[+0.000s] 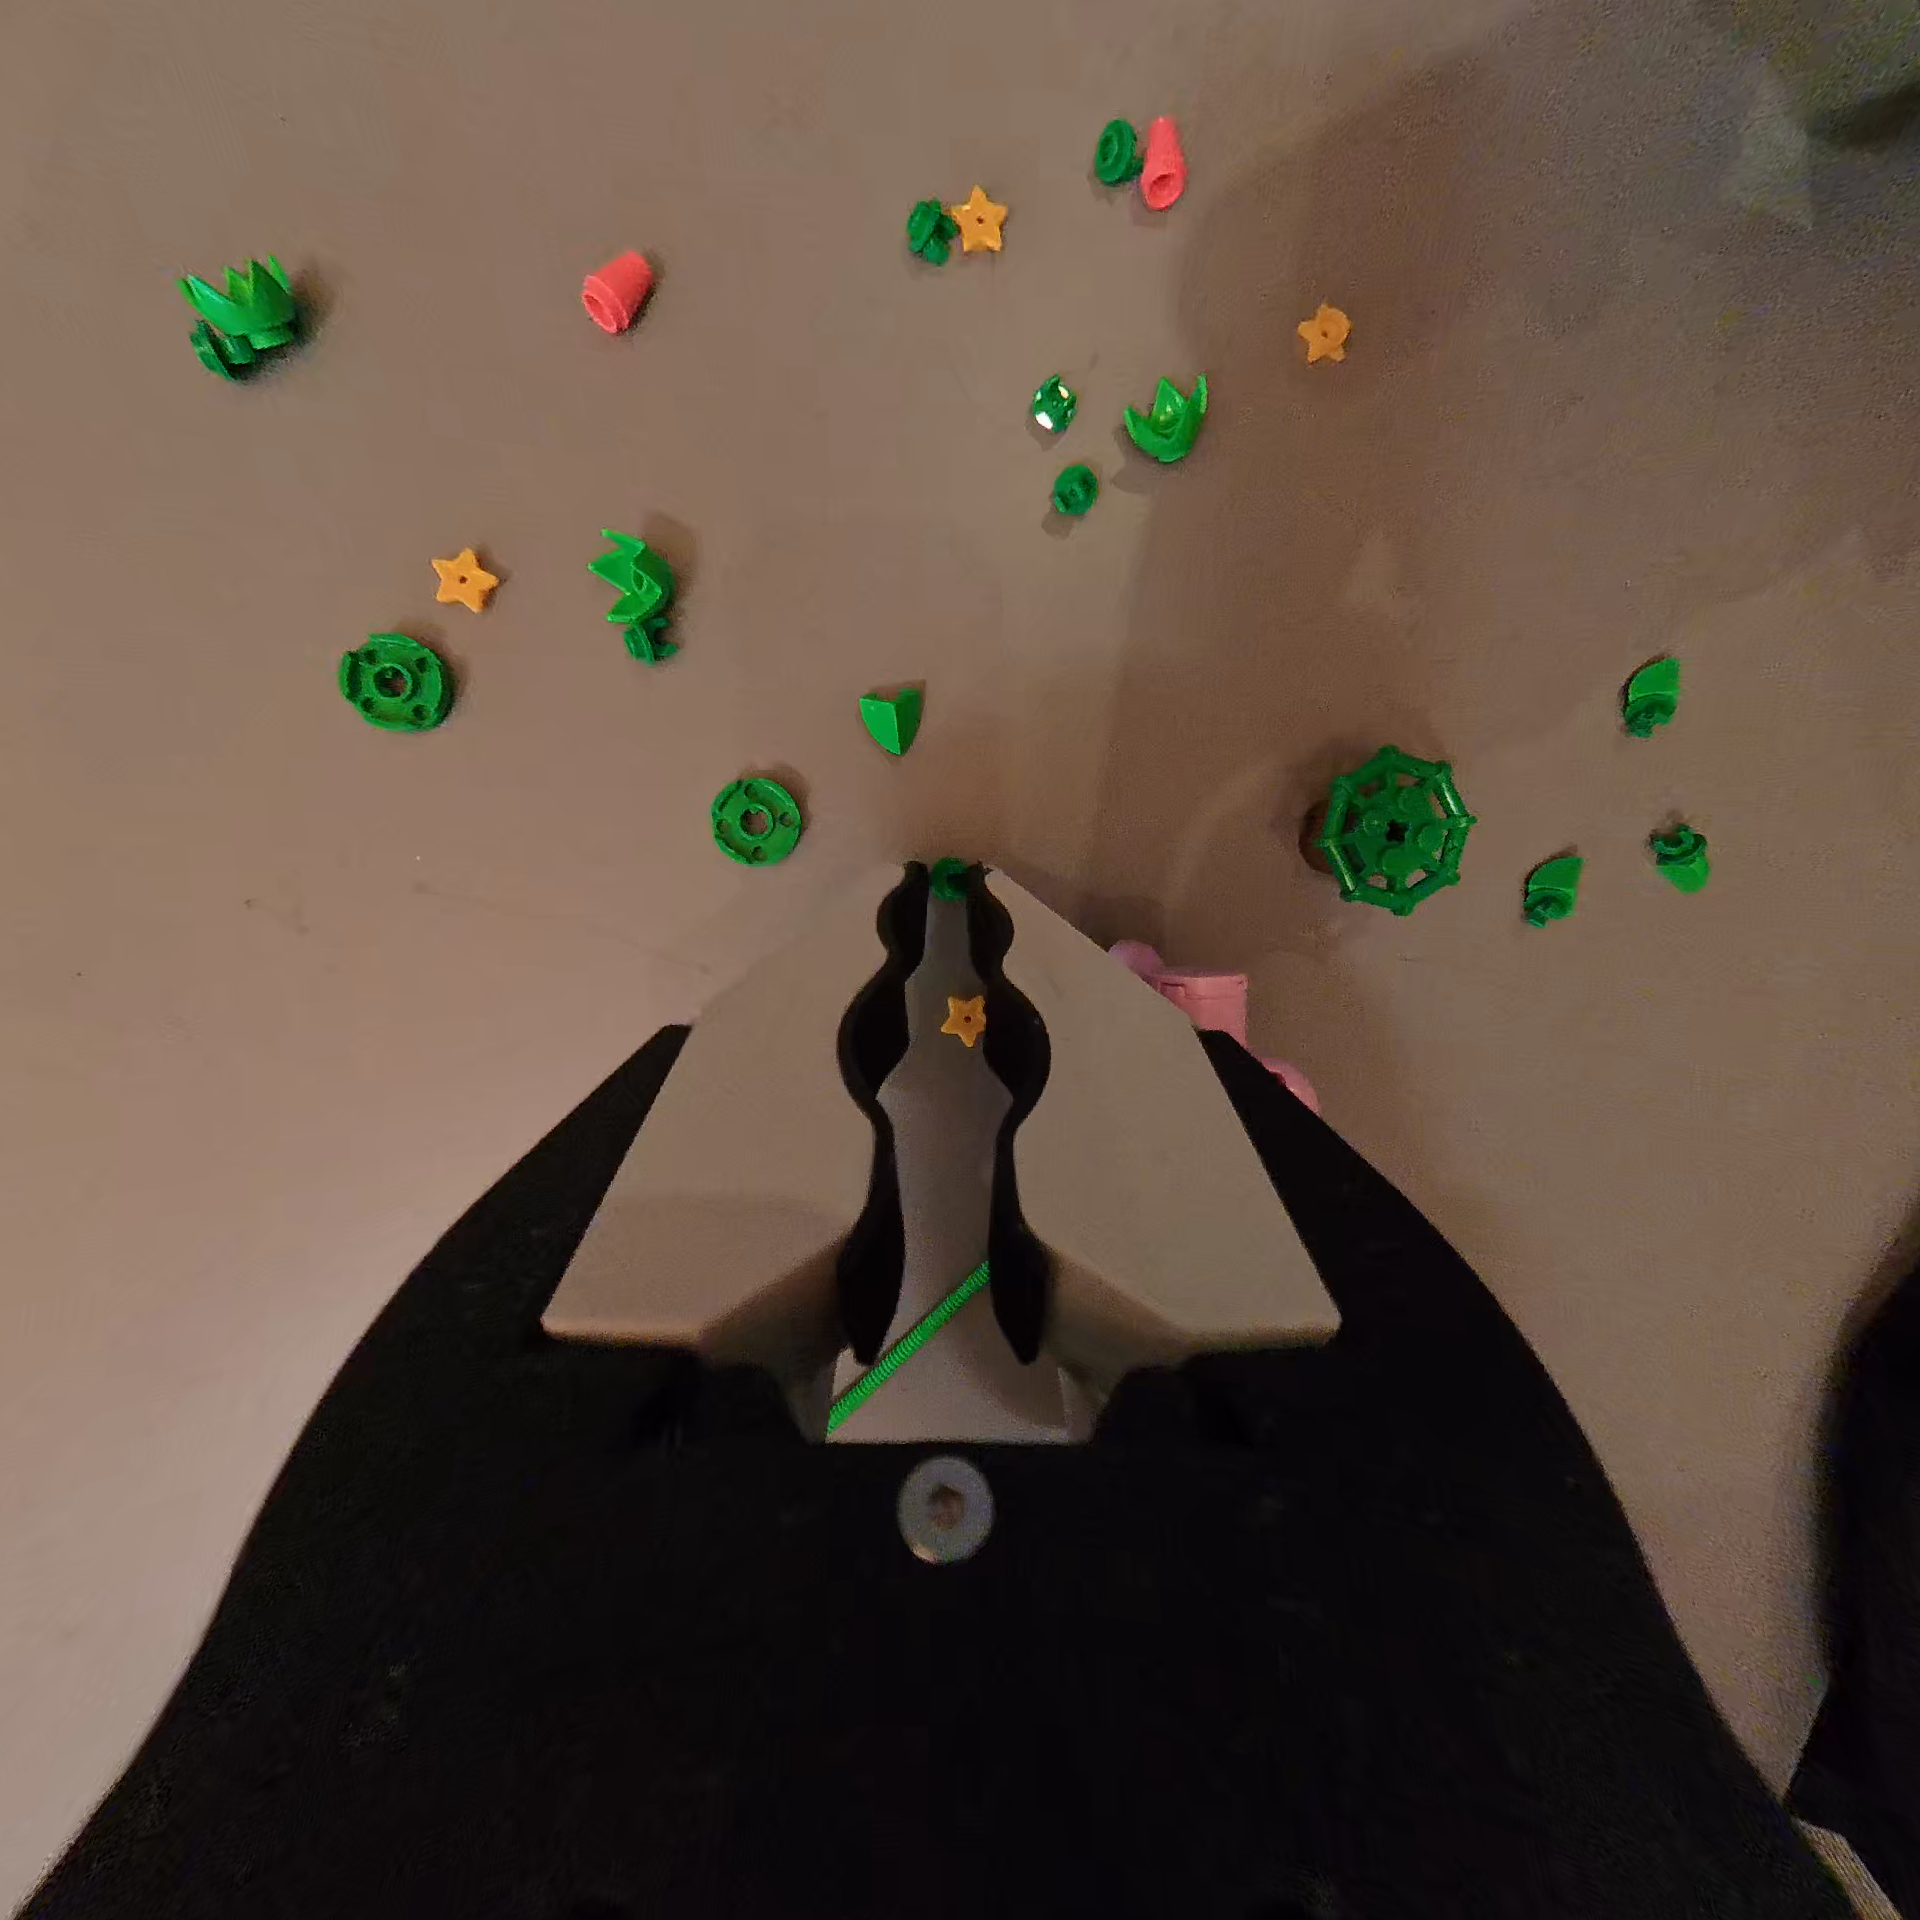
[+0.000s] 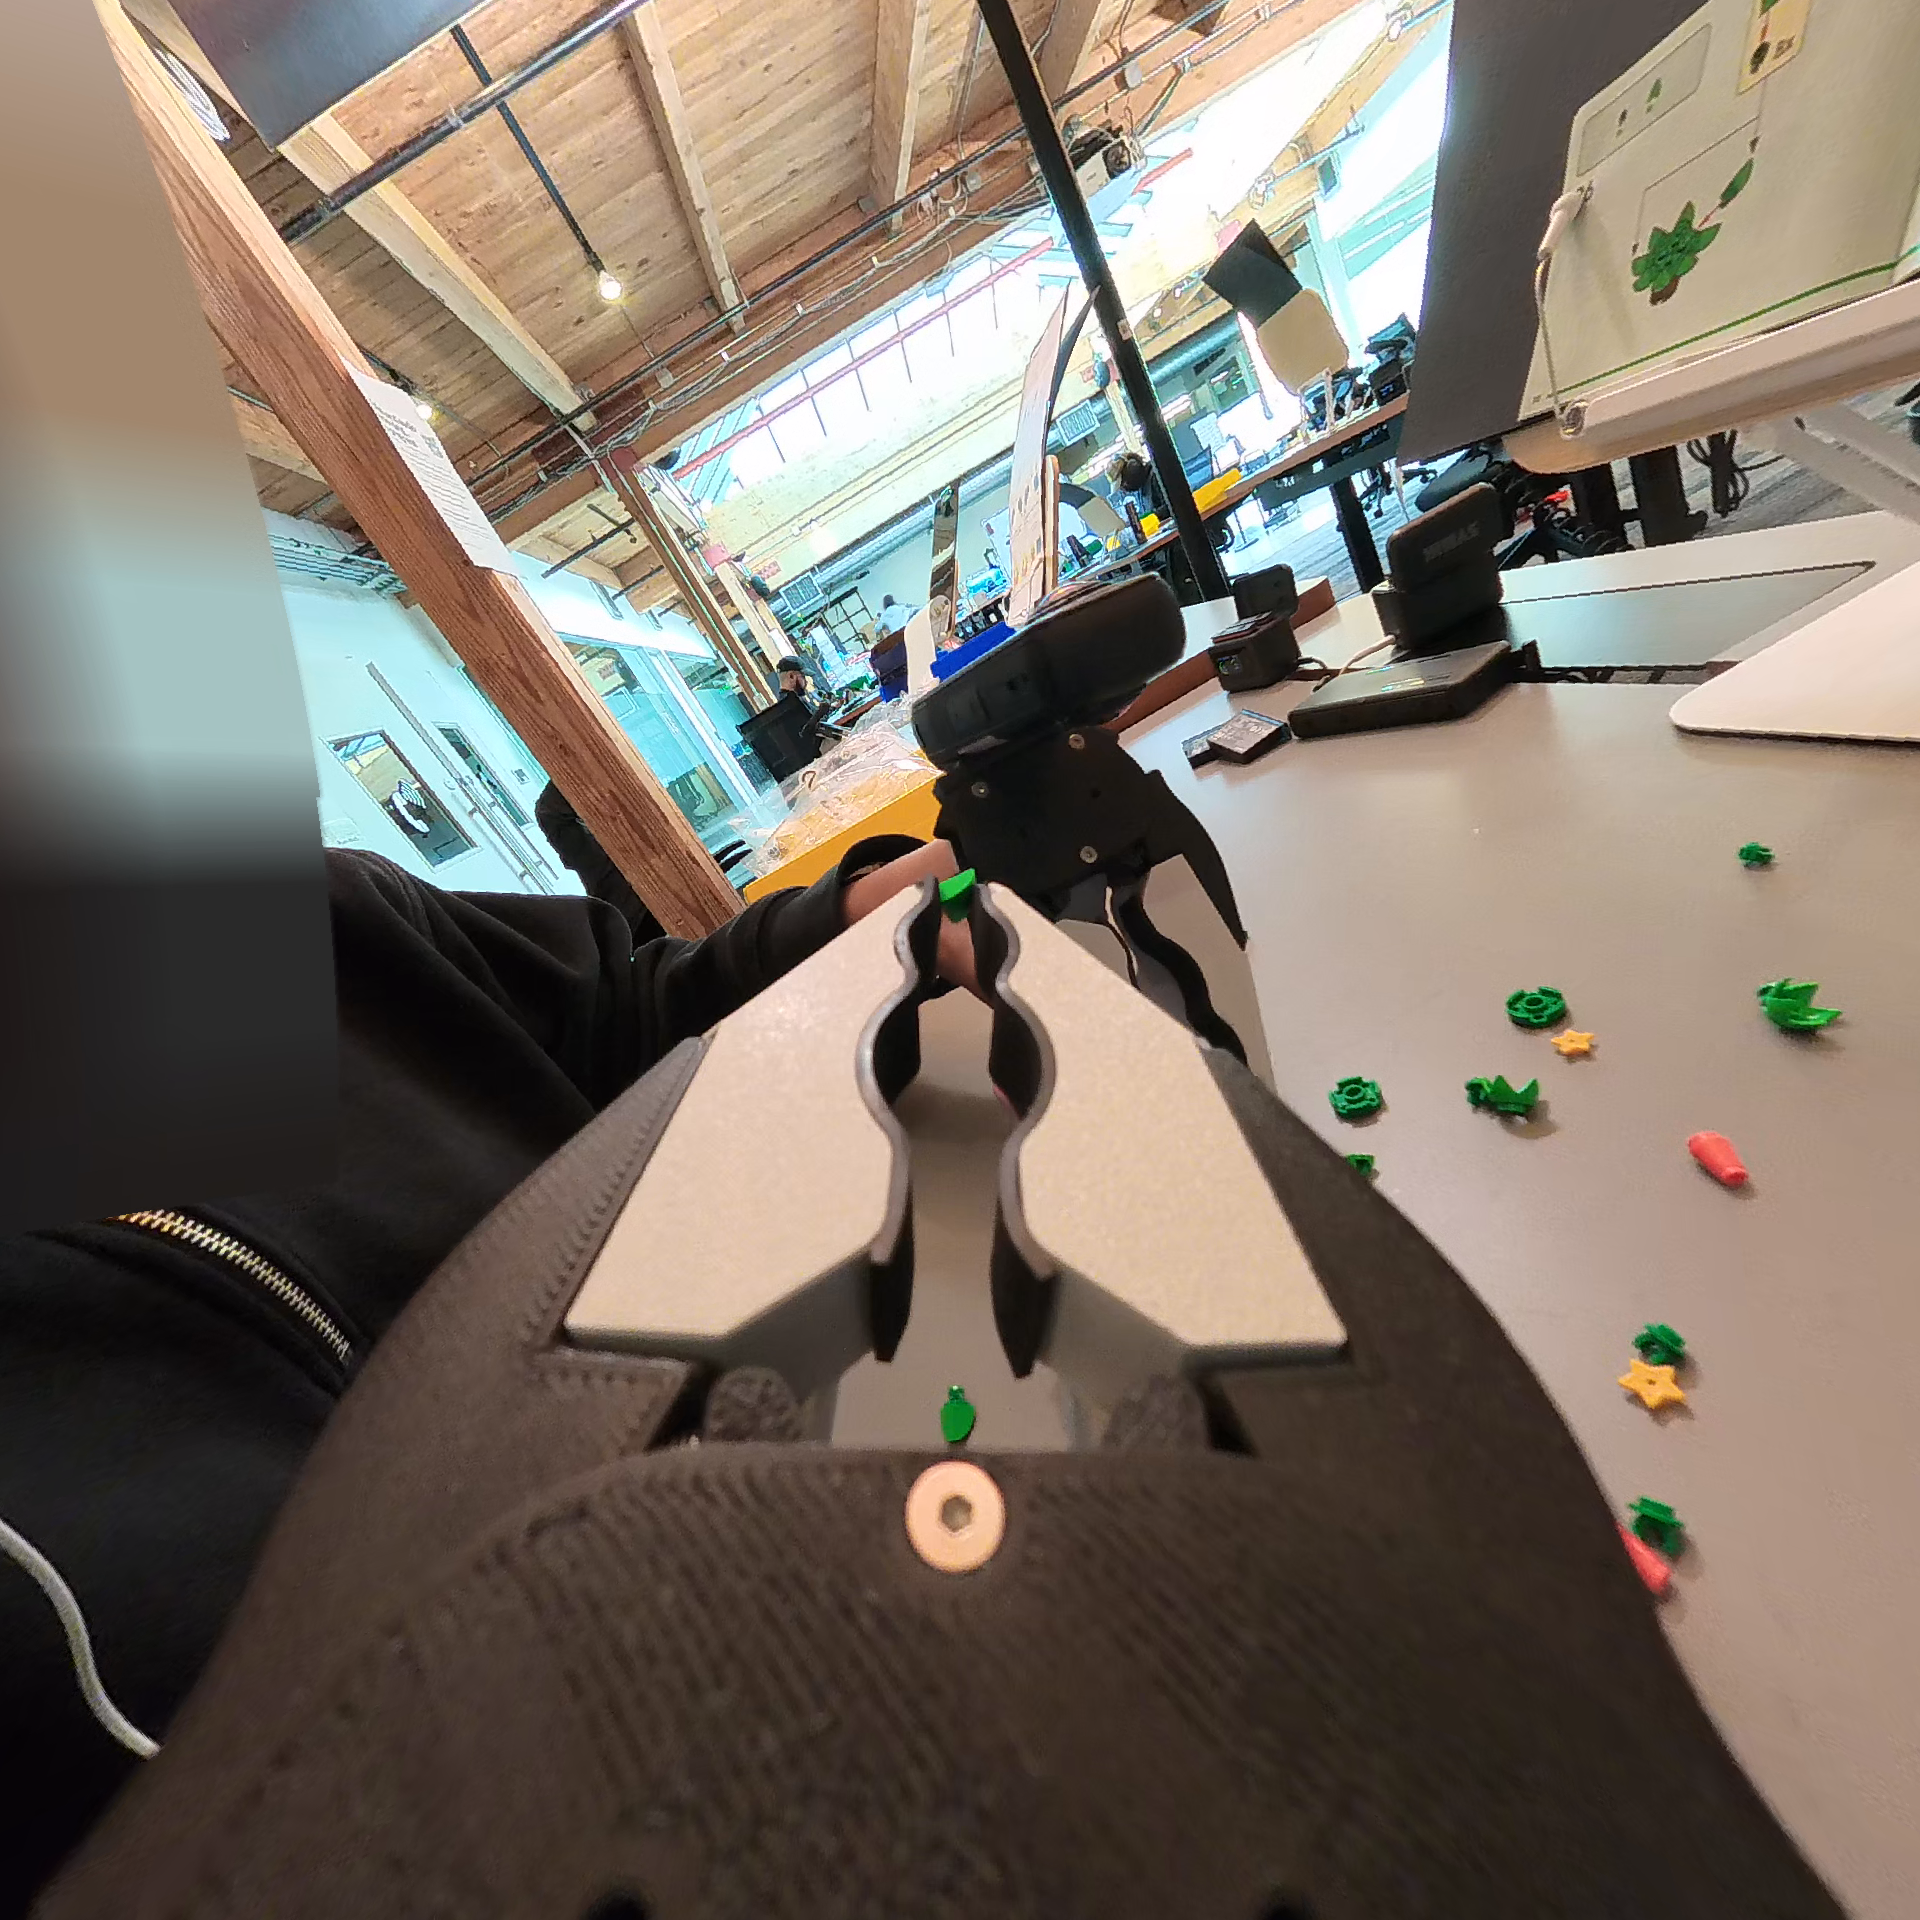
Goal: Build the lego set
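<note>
In the left wrist view my left gripper (image 1: 948, 881) points down at the grey table (image 1: 312, 1039) and is shut on a small green round piece (image 1: 948, 878) at its tips. A yellow star (image 1: 963, 1018) and a green ribbed stem (image 1: 904, 1351) lie under its fingers. A green web-like wheel (image 1: 1397, 829) and a pink part (image 1: 1195, 987) lie to its right. In the right wrist view my right gripper (image 2: 954, 904) is raised off the table and shut on a small green leaf piece (image 2: 954, 891). The left gripper's black body (image 2: 1049, 790) is just beyond it.
Loose green leaves, round plates (image 1: 395, 682), yellow stars (image 1: 464, 579) and red cones (image 1: 618, 291) are scattered over the table. An open instruction booklet (image 2: 1704, 208) stands at the back right, with black devices (image 2: 1403, 686) and a white stand base (image 2: 1818, 675). A person's black sleeve (image 2: 468, 987) is at left. My hands' fingertips stand some 15 cm from each other. To reach the green web-like wheel (image 1: 1397, 829) in a straight line is about 7 cm for my left fingers, about 15 cm for my right.
</note>
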The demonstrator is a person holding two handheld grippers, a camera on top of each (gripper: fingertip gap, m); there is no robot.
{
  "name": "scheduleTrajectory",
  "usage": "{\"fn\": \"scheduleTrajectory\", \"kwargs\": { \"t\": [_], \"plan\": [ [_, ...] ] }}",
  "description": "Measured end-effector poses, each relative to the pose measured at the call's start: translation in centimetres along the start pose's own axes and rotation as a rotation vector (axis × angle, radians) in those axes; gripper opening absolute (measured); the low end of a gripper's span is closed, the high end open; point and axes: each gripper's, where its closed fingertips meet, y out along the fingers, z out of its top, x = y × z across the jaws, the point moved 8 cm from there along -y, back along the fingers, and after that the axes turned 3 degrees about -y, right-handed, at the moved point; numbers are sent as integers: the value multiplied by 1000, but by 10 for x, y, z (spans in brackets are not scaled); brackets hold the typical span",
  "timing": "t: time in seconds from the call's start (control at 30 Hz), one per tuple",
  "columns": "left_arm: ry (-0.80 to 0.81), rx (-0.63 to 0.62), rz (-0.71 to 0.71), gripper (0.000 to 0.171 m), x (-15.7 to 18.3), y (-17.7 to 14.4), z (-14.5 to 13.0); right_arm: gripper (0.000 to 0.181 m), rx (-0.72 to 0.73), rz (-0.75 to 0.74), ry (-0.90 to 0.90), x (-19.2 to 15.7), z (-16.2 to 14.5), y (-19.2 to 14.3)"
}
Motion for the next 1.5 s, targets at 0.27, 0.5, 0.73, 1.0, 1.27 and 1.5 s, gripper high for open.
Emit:
{"fn": "scheduleTrajectory", "kwargs": {
  "t": [0.27,0.5,0.73,1.0,1.27,1.5],
  "plan": [
    [4,-5,3,4,0,0,0,4,-4,-1,3,1,-1,0],
    [79,235,15,4,2,-25,12,4,-9,-8,1,2,-1,0],
    [11,155,-6,4,-8,-19,-8,4,-13,-3,5,1,-2,1],
    [-21,95,-2,4,-19,-20,-22,4,-10,3,8,0,-1,0],
    [-58,65,-16,4,-24,-17,-30,4,-6,22,6,-2,0,1],
    [-71,81,-34,8,-24,-20,-31,4,-6,23,1,-3,0,0]
  ]
}}
